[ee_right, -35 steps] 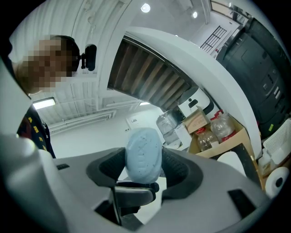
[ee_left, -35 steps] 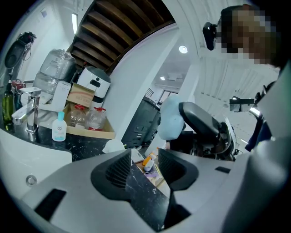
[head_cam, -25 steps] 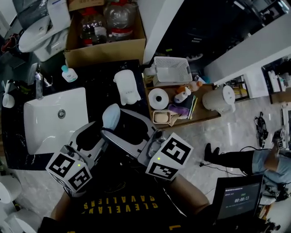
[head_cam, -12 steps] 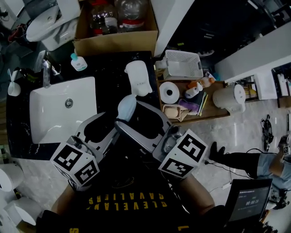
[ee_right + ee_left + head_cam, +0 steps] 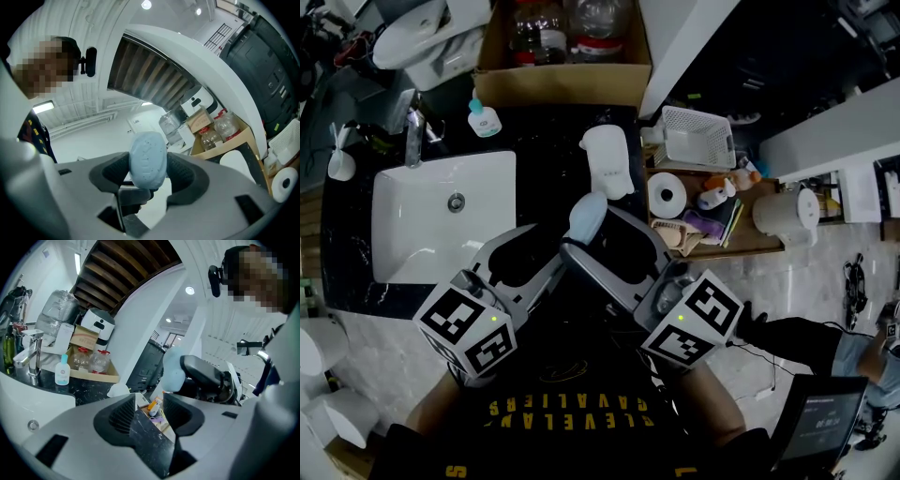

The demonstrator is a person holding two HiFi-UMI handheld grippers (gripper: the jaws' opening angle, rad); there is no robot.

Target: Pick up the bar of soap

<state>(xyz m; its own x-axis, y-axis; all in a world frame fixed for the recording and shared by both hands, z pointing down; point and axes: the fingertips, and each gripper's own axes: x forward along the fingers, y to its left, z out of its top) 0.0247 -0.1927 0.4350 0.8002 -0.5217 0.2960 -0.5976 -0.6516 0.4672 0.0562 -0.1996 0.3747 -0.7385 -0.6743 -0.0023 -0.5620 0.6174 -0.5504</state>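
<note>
**Soap in the grip, lifted off the counter**

Nearest the person, the right gripper (image 5: 148,174) has its two dark padded jaws clamped on the one pale blue oval bar of soap (image 5: 148,159), pinched across its narrow sides and standing on end between them. In the head view that same bar (image 5: 588,214) is held in the air above the black marble counter (image 5: 546,164), touching nothing but the jaws. The left gripper (image 5: 151,414) is beside it with jaws spread and nothing between them; only counter shows through the gap.

Judged from this, the pick itself is done. What remains is to hold the soap steady. The next move calls for an even squeeze and a slow carry, since a smooth rounded bar could slip out endwise.

Counting outward:
- one white rectangular sink (image 5: 394,183) to the left, with one chrome tap (image 5: 413,141) behind it
- one small clear bottle with a blue cap (image 5: 483,120) near the tap
- one white rounded plastic container (image 5: 609,161) just beyond the soap
- one roll of white paper (image 5: 667,195) and one white perforated basket (image 5: 698,138) to the right, on a lower wooden shelf
- one white kettle (image 5: 783,214) further right
- farthest, one cardboard box (image 5: 567,86) holding two clear plastic bottles with red caps
</note>
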